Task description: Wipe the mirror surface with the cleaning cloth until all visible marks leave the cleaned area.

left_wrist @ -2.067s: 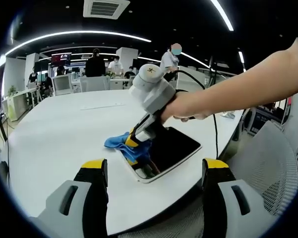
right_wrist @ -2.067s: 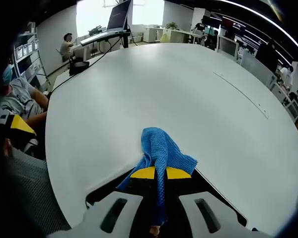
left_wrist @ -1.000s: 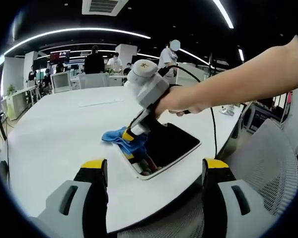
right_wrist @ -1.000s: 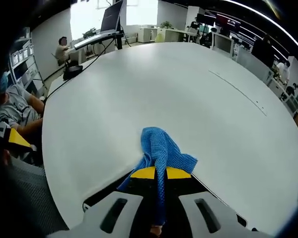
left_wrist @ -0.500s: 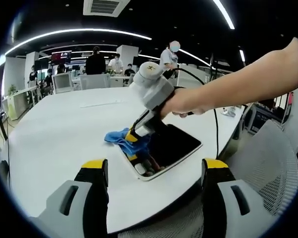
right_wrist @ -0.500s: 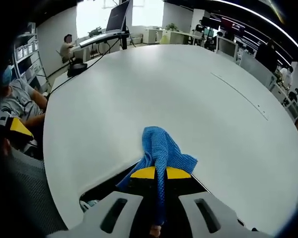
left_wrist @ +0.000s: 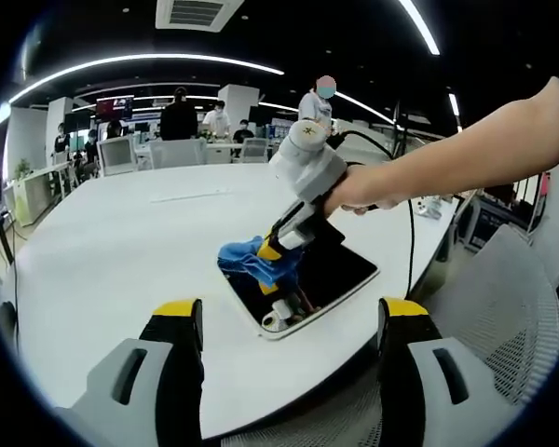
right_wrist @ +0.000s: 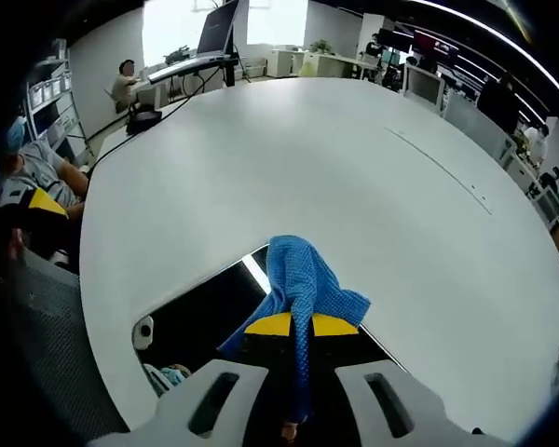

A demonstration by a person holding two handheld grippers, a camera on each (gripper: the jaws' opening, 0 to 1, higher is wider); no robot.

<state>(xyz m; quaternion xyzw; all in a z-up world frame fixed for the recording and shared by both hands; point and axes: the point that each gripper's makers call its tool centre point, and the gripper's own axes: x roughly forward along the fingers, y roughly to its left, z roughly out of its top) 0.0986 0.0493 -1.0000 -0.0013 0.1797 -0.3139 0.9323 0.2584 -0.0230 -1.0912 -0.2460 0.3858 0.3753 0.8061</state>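
A dark mirror [left_wrist: 334,273] in a white frame lies near the front edge of the white table [left_wrist: 112,242]. The blue cleaning cloth [left_wrist: 250,260] rests on the mirror's left part. My right gripper [left_wrist: 281,253], held by a person's hand, is shut on the cloth and presses it down. In the right gripper view the cloth [right_wrist: 305,273] hangs from my shut right gripper [right_wrist: 293,325] over the mirror [right_wrist: 200,312]. My left gripper [left_wrist: 292,312] stays back from the table edge, open, with nothing between its jaws.
A white mesh chair [left_wrist: 503,303] stands to the right of the table edge. A black cable [left_wrist: 405,233] trails from the right gripper. Several people and desks with monitors [right_wrist: 219,33] are beyond the table. A seated person [right_wrist: 37,177] is at the left.
The right gripper has dragged the cloth rightward across the mirror in the left gripper view, baring more of the mirror's near-left part. The left gripper has not moved.
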